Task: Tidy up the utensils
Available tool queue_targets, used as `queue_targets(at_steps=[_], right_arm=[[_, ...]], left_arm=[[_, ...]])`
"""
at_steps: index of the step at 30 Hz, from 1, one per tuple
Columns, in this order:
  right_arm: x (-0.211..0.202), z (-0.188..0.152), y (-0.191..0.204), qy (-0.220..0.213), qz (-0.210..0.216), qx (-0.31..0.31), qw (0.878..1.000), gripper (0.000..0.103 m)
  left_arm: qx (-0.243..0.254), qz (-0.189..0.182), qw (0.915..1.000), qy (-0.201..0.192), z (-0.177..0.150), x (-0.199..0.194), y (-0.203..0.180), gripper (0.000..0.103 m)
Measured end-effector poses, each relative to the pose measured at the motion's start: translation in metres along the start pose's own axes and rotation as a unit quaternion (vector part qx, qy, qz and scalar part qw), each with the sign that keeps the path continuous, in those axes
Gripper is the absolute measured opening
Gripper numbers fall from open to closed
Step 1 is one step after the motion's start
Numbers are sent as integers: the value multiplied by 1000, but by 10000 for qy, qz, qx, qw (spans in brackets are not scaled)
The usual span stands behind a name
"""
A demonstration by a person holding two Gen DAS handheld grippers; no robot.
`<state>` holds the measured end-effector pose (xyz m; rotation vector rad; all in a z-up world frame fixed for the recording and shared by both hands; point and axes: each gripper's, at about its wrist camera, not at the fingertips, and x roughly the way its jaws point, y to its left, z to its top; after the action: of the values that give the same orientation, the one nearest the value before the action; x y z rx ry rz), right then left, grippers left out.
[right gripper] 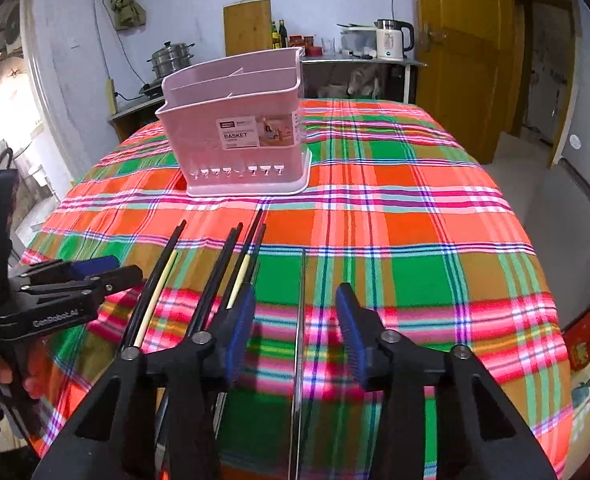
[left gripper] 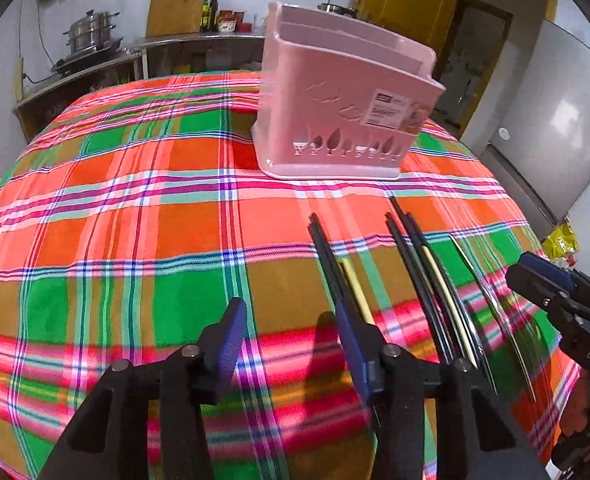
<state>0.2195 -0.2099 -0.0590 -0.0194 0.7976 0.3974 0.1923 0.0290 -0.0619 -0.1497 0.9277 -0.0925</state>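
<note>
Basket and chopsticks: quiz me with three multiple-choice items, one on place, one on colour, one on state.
1. Where does the basket stand relative to the chopsticks?
A. beyond their tips
B. on top of them
C. off the table

2. What colour is the basket?
A. green
B. pink
C. black

3. How is the right tool?
A. shut on a chopstick
B. shut on nothing
C. open

Answers:
1. A: the basket sits on the cloth past the chopstick tips.
2. B: its walls are pale pink.
3. C: its pads stand apart, with a thin silver utensil lying between them, untouched.
</note>
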Motion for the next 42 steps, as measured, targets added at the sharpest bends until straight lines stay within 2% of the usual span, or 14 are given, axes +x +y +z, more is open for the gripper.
queue_targets(at_steps=[8,12,20,23,25,31,34,36,42], right_arm=[[23,16,15,101,193,-156,9996,40],[41,24,20,291,193,-260,9991,26],[74,35,21,699,215,-257,9970,22],[79,38,23,740,200,-276,9967,21],[82,38,24,790,86,-338,9963,16],[80,41,19,820,217,-191,9962,16],[83,40,21,855,203,-289,9957,10],[83,40,24,845,149,-343,9957,8],[82,40,20,848,135,-279,9959,8]], left_arm=[[-73,-17,10000,47,19,14,1,47],[58,131,9999,63,22,19,-3,47],[41,209,9998,58,22,18,1,46],[234,408,9988,124,22,21,-6,46],[305,533,9980,168,23,23,-12,46],[-338,-72,9992,215,28,18,7,47],[-188,-60,9996,220,28,19,0,47],[25,113,9997,197,28,22,-6,47],[184,343,9991,177,28,22,-8,50]])
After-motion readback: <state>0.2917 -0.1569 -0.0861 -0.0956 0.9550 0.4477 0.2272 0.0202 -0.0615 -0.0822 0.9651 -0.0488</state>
